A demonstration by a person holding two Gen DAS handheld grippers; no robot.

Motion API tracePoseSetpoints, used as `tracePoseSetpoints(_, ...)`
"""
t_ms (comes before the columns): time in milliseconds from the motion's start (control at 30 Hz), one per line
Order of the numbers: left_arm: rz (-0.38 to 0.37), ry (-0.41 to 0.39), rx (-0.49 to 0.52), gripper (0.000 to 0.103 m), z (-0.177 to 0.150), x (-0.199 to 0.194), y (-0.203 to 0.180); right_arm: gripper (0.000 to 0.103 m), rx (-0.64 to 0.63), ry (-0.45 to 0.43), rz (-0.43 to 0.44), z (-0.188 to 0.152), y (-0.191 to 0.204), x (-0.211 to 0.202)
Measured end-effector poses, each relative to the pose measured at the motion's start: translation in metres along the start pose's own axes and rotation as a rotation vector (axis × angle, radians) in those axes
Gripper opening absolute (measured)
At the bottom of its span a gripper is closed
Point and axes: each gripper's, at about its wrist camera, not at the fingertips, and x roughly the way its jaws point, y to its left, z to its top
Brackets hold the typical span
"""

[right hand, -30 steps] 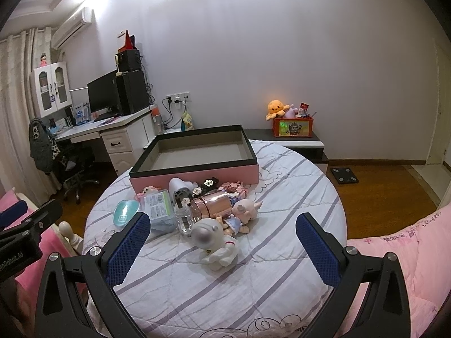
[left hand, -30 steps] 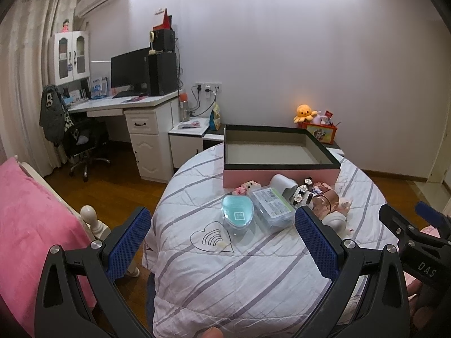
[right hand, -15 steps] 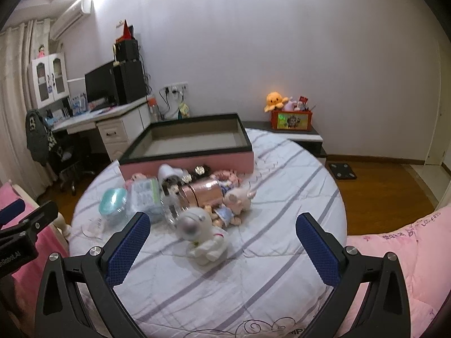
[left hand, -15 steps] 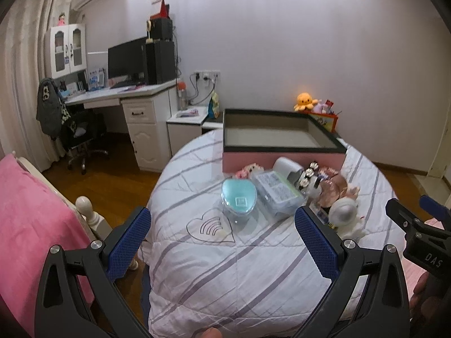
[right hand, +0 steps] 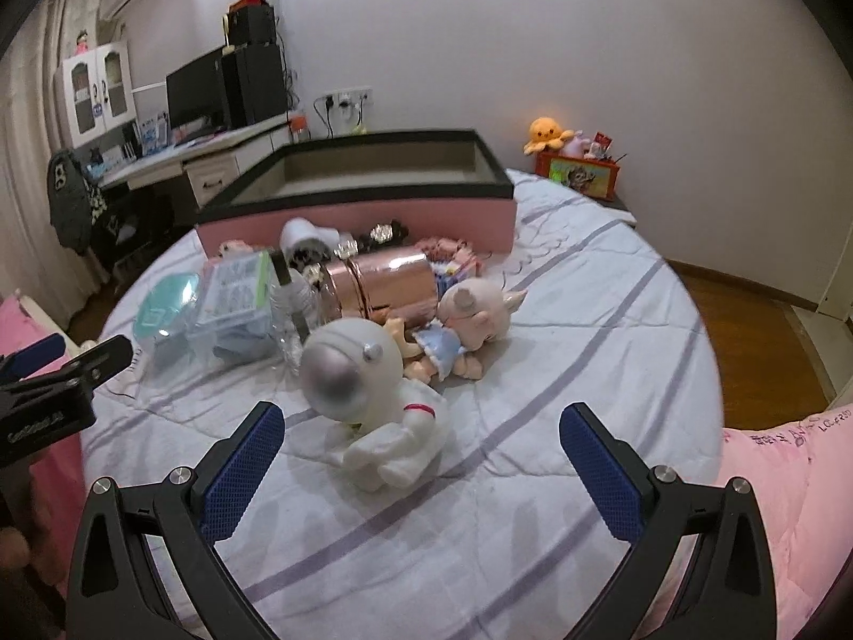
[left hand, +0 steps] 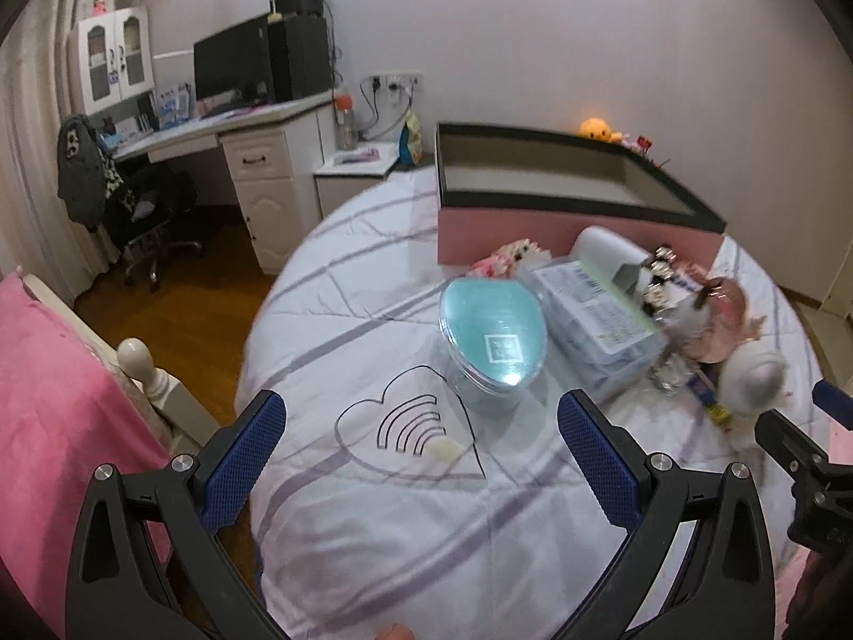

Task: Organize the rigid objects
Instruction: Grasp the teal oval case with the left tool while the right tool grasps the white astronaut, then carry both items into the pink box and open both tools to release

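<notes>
1. Left wrist view: our left gripper is spread wide and holds nothing; its blue pads hang above the striped bedcover, either side of a printed heart outline. Just beyond lies a teal heart-shaped case, touching a clear plastic box. Behind them stands the open pink tray with a black rim. At far right, blurred, we see the astronaut figure.

2. Right wrist view: our right gripper is likewise wide open and grips nothing. The white astronaut figure lies between and just ahead of its fingers, touching neither. Behind it we note a pig doll, a rose-gold cylinder and the pink tray. The left gripper shows at the left edge.
</notes>
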Motion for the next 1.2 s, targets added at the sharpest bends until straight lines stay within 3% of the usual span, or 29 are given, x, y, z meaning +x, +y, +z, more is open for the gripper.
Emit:
tracePoseSetpoints(233,-0.003,0.065,0.031,0.103,0.014,0.041,-0.006,0.103,-0.018,0.048,0.028,0.008,0.002,0.026)
tracePoseSetpoints(300,-0.001,0.076,0.042,0.103,0.019,0.048,-0.009,0.093,-0.028,0.063,0.039,0.01,0.003,0.031)
tracePoseSetpoints(367,0.013,0.094,0.061,0.103,0.024,0.056,-0.014,0.089,-0.03,0.081,0.051,0.011,0.003,0.037)
tracePoseSetpoints(433,0.043,0.121,0.083,0.103,0.028,0.065,-0.017,0.076,-0.03,0.095,0.078,0.011,0.003,0.04)
tracePoseSetpoints(500,0.016,0.137,0.067,0.102,0.031,0.068,-0.014,0.06,-0.037,0.107,0.094,0.011,0.004,0.042)
tracePoseSetpoints(567,-0.038,0.155,0.045,0.093,0.029,0.071,-0.01,0.06,-0.041,0.109,0.112,0.01,0.004,0.041)
tracePoseSetpoints(700,-0.059,0.149,0.061,0.057,0.028,0.062,-0.012,0.059,-0.008,0.111,0.164,0.01,-0.005,0.037)
tracePoseSetpoints(1000,-0.113,0.155,0.007,0.056,0.028,0.039,-0.004,0.059,0.038,0.1,0.225,0.028,-0.028,0.018)
tracePoseSetpoints(1200,-0.128,0.101,0.017,0.056,0.055,0.008,-0.004,0.059,0.042,0.063,0.253,0.056,-0.03,0.007)
